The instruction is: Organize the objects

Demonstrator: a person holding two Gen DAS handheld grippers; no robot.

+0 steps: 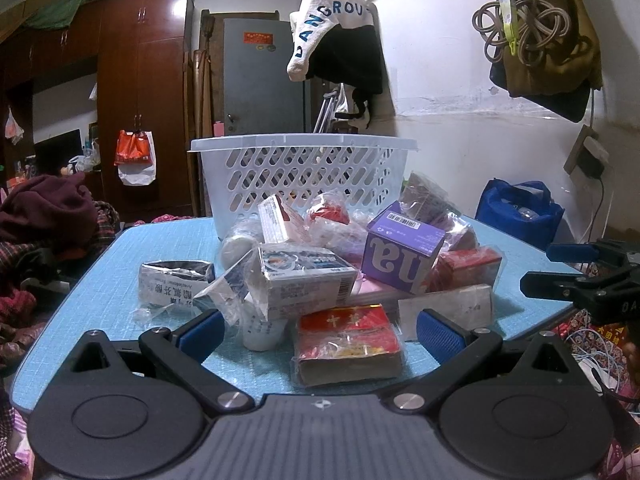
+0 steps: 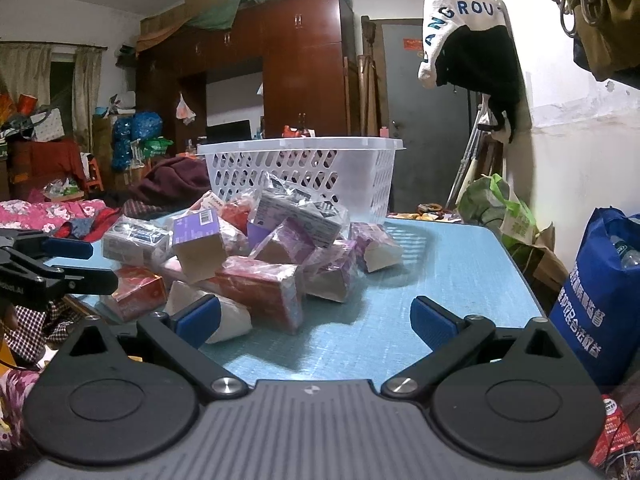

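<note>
A pile of plastic-wrapped boxes lies on the blue table (image 1: 120, 264), in front of a white lattice basket (image 1: 304, 168). In the left wrist view a red box (image 1: 348, 344) lies nearest, between the fingers of my open, empty left gripper (image 1: 320, 334); a purple box (image 1: 402, 254) and a blue-and-white box (image 1: 304, 276) lie behind it. The right gripper (image 1: 560, 266) shows at the table's right edge. In the right wrist view my right gripper (image 2: 316, 320) is open and empty above bare table, right of the pile; a red box (image 2: 260, 292) and the basket (image 2: 300, 172) lie ahead.
A blue bag (image 2: 600, 296) stands right of the table. Clothes hang on the wall (image 1: 340, 40) behind the basket. A bed with clothes (image 1: 44, 224) lies left of the table. A brown wardrobe (image 1: 140, 92) and a grey door (image 1: 260, 80) stand behind.
</note>
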